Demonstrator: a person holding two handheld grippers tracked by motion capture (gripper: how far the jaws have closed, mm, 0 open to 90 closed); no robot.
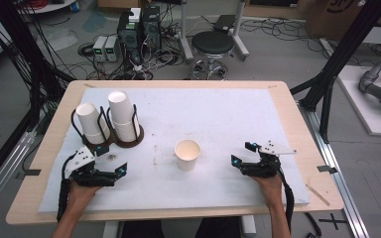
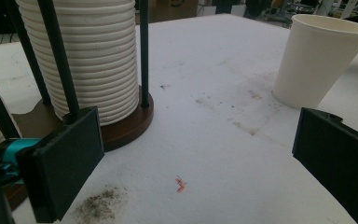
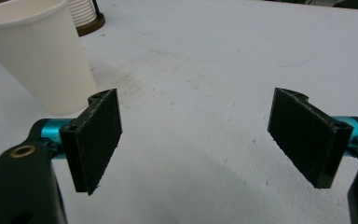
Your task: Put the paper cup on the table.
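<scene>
Single paper cup (image 1: 187,154) upright at mid-surface, mouth up, empty as far as visible, standing alone on the white mat (image 1: 218,109) between the two tools

Left tool (image 1: 110,167) near the left edge, just in front of the cup holder (image 1: 106,139); jaws spread wide, nothing between them. From the left gripper view: holder base and a tall stack of nested cups (image 2: 88,56) close on the left, lone cup (image 2: 319,60) farther off to the right, apart from both jaws

Right tool (image 1: 242,153) to the right of the cup, near but not touching; jaws likewise wide open and empty. From the right gripper view: cup (image 3: 39,56) just beyond the left jaw, outside the gap

Two stacks in the holder at far left, both upside down: the left stack (image 1: 92,121) shorter, the right stack (image 1: 123,115) taller

Judged progress: one cup out of the stacks and set upright in the middle, apparently released. Unclear what remains — possibly drawing another cup from the holder, possibly gripping the lone cup again. Neither tool committed to a grasp yet; both resting low near the front edge, equally placed for either move

Small debris and stains on the mat near the holder, nothing in the way
</scene>
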